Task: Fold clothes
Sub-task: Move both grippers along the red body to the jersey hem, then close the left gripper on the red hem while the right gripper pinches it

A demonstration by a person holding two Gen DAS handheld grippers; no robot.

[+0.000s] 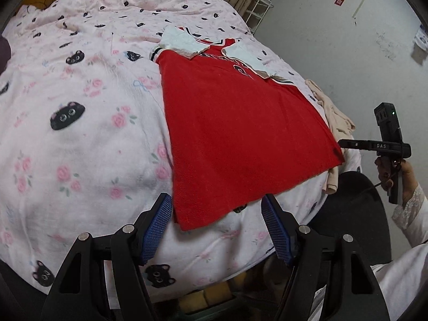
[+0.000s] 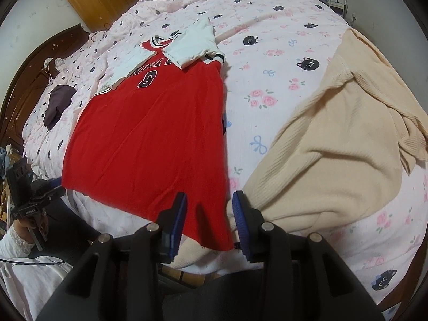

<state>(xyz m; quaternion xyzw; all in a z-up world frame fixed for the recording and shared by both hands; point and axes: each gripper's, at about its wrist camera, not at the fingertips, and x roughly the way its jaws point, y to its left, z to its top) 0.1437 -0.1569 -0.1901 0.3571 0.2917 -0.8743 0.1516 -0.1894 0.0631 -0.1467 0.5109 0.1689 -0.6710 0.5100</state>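
Bedding with pink roses and black cats covers the bed [image 1: 80, 133]. In the left wrist view, the red jersey [image 1: 235, 139] lies flat at centre, its near corner between the spread pads of the left hand-held gripper [image 1: 216, 224], untouched. In the right wrist view, the right hand-held gripper [image 2: 208, 222] stands open astride the jersey's lower right corner, beside a beige sweater [image 2: 334, 155] at right.

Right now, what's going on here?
A person with a gripper in each hand is folding a red jersey laid flat on the bed, white sleeves already folded in. The left gripper and the right gripper, jaws open, sit at its two hem corners, nothing pinched yet. A beige sweater lies beside.
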